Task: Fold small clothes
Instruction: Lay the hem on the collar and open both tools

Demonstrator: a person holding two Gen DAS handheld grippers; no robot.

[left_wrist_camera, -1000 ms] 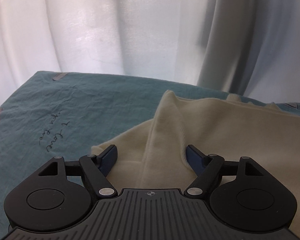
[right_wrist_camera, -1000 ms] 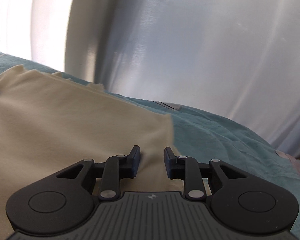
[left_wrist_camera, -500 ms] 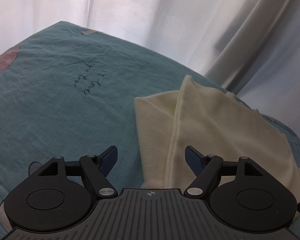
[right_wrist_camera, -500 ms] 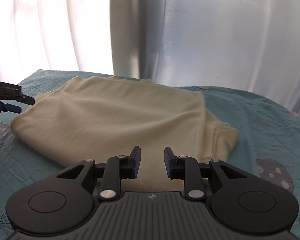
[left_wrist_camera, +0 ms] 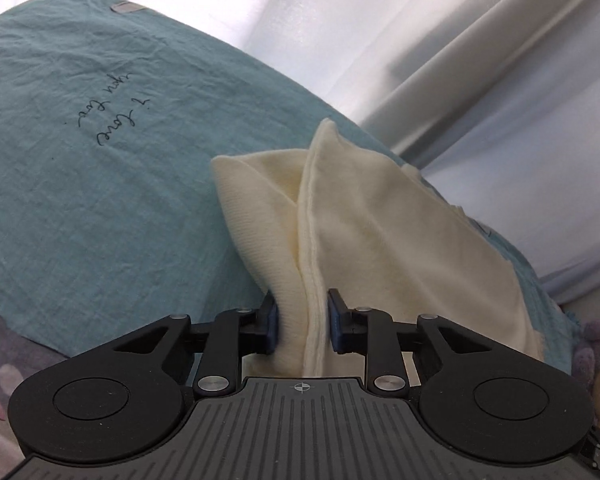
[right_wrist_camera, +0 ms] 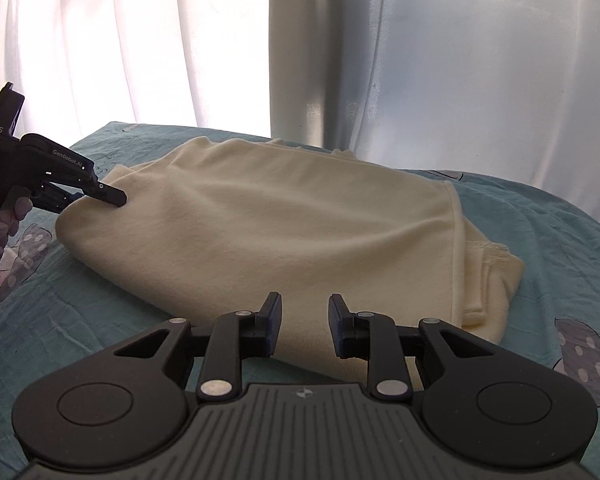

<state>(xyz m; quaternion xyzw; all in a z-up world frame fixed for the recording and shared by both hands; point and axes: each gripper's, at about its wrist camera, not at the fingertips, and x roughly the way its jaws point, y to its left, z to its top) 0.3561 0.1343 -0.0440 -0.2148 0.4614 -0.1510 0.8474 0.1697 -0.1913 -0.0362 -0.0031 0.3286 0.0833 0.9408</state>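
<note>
Left tongs (left_wrist_camera: 302, 326) have just closed on the folded edge of our cream cloth (right_wrist_camera: 284, 232) lying on the bed (left_wrist_camera: 100, 184), right tongs (right_wrist_camera: 304, 328) stay narrowly apart and empty, so we can fold next.

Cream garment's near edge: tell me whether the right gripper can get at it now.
Probably yes: the right gripper hangs open just above the cream garment, with nothing between them; the left gripper holds the far corner.

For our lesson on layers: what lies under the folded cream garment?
The cream garment rests on a teal bedsheet with printed patches. The sheet shows all around it; whatever lies directly beneath the folded cloth is covered and cannot be seen.
</note>
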